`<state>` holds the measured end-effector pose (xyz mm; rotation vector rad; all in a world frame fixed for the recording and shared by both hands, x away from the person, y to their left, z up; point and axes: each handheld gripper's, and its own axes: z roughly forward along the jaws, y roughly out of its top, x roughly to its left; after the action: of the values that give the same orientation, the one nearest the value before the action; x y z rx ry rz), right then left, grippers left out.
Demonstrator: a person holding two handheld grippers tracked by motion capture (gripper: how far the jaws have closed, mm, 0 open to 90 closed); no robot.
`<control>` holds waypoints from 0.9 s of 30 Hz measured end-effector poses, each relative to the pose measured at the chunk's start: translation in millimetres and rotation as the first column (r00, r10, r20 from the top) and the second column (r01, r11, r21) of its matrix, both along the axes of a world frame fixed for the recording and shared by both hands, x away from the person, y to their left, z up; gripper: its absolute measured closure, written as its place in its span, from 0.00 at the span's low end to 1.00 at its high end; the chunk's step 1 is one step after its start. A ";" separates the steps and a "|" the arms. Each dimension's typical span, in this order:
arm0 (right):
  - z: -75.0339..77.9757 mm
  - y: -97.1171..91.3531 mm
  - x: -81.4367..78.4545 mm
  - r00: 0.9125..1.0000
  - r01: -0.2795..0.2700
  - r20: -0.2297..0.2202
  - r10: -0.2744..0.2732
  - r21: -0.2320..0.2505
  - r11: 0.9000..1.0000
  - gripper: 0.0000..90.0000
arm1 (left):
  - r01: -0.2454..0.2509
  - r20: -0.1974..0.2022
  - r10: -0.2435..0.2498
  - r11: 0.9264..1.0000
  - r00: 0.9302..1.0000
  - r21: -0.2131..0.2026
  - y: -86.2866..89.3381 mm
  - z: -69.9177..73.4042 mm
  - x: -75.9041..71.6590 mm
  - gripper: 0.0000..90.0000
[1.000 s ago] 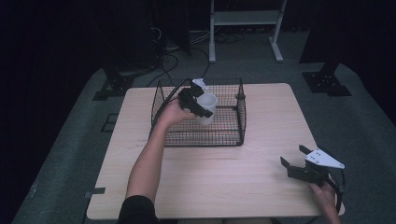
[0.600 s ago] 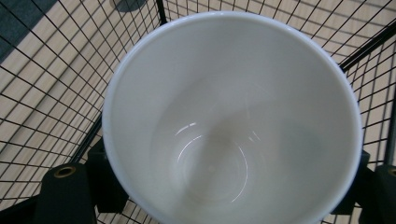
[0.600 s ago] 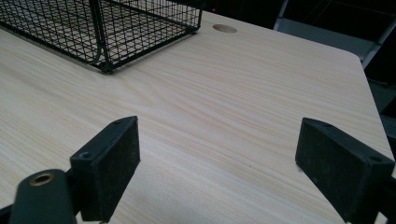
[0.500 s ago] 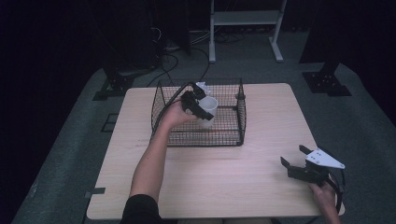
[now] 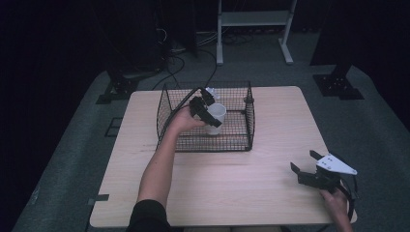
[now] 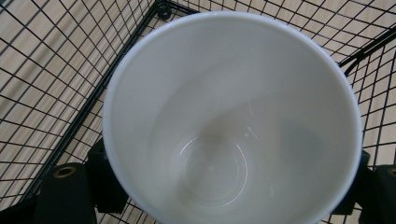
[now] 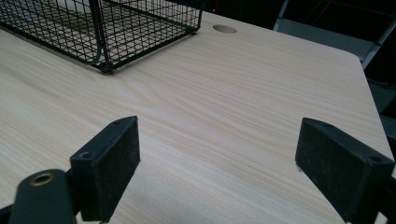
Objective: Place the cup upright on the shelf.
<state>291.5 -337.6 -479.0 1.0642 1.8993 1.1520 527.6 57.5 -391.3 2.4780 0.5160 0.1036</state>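
Left tool (image 5: pixel 207 110) clamped on white cup (image 6: pixel 233 121) inside wire basket (image 5: pixel 249 126) — right tool (image 7: pixel 219 168) wide open, empty.

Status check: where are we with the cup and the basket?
Done: the white cup is gripped by the left claw and held inside the wire basket; it looks empty. In hand: cup still clamped, set-down not confirmed. Left: release it, pull the hand out. The right claw is open over the table, holding nothing.
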 end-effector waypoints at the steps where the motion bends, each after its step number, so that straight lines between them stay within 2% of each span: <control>1: 0.0 0.0 0.0 1.000 0.000 0.001 0.000 0.001 1.000 0.15 | -0.001 -0.001 0.001 1.000 1.000 0.005 -0.4 -0.7 0.3 0.24; 7: 0.0 0.1 0.0 1.000 -0.001 -0.001 0.001 0.000 1.000 0.15 | -0.003 -0.010 0.003 1.000 1.000 0.004 -1.9 -3.1 1.5 0.24; 19: 0.1 -0.1 0.0 1.000 -0.001 0.000 0.001 0.000 1.000 0.15 | -0.004 -0.034 0.005 1.000 0.999 0.028 -6.1 -12.9 5.4 0.24; 27: 0.2 -0.2 -0.2 1.000 -0.002 0.001 0.002 0.002 1.000 0.15 | -0.006 -0.042 0.007 1.000 0.999 0.023 -4.8 -13.1 5.3 0.24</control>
<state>291.3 -337.8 -478.8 1.0633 1.8995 1.1555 532.9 52.7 -404.3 2.5057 0.5442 0.0602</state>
